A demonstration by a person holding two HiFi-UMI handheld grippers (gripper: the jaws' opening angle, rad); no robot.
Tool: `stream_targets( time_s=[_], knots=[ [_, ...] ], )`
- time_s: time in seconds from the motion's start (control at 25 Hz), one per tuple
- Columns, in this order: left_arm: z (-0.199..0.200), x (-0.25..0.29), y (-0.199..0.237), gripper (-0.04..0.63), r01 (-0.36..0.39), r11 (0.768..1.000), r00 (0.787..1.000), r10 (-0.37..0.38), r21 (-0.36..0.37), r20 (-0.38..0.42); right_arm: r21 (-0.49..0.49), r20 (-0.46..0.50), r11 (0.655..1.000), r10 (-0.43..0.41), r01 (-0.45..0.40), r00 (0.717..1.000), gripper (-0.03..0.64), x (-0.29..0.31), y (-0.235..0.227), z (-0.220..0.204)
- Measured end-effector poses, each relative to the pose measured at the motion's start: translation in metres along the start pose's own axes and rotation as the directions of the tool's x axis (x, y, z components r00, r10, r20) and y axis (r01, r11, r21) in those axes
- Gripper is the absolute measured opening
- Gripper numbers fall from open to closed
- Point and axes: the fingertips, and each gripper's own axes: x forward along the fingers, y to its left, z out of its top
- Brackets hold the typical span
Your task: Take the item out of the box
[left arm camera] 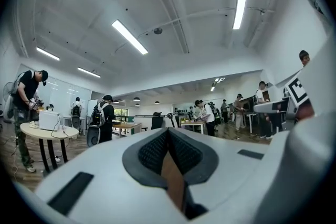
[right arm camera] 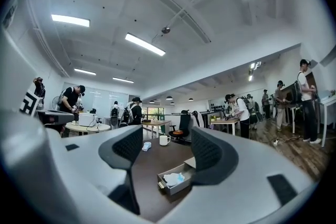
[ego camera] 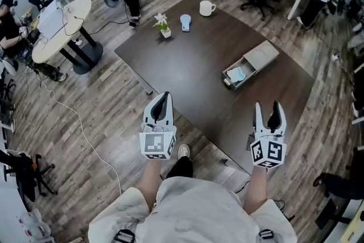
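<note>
A grey box (ego camera: pixel 259 58) lies open like a drawer on the right part of the dark table (ego camera: pixel 187 71). Inside its open end rests a pale blue and white item (ego camera: pixel 237 74). In the right gripper view the box (right arm camera: pixel 169 188) sits between the jaws, some way ahead, with the item (right arm camera: pixel 172 179) showing. My right gripper (ego camera: pixel 267 108) (right arm camera: pixel 167 149) is open and empty, held near the table's front edge, well short of the box. My left gripper (ego camera: pixel 162 98) (left arm camera: pixel 168 134) is shut on nothing, off the table's left front edge.
At the table's far end stand a white mug (ego camera: pixel 206 7), a small potted flower (ego camera: pixel 162 24) and a small blue-white object (ego camera: pixel 185 21). A round white table (ego camera: pixel 57 31) stands left. Office chairs, desks and people surround the area.
</note>
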Motion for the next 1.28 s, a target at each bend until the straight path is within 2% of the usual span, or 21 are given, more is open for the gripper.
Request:
stream_targets(
  time_s=[0.28,0.56,0.8,1.04,1.28],
  knots=[
    [-0.008,0.059,0.056,0.003,0.015,1.0,1.0,-0.015,-0.016,0.002,-0.025,0.004,0.999,-0.025,0.025,1.0,0.279,0.069,0.025,0.005],
    [-0.017,0.113,0.082,0.003,0.067,0.997,0.998,-0.067,-0.035,-0.003,-0.037,0.003,0.997,-0.067,0.067,0.998,0.279,0.116,0.033,0.004],
    [-0.025,0.157,0.075,0.003,0.144,0.989,0.989,-0.144,-0.03,0.018,-0.046,0.03,0.991,-0.124,0.125,0.992,0.278,0.135,0.022,0.001],
    [-0.033,0.191,0.045,0.003,0.229,0.973,0.973,-0.229,-0.029,0.013,-0.031,0.019,0.98,-0.198,0.198,0.98,0.278,0.136,-0.006,-0.011],
    [-0.039,0.23,0.024,0.003,0.261,0.965,0.965,-0.261,-0.005,0.008,-0.019,0.011,0.976,-0.219,0.219,0.976,0.278,0.154,-0.036,-0.023]
  ],
)
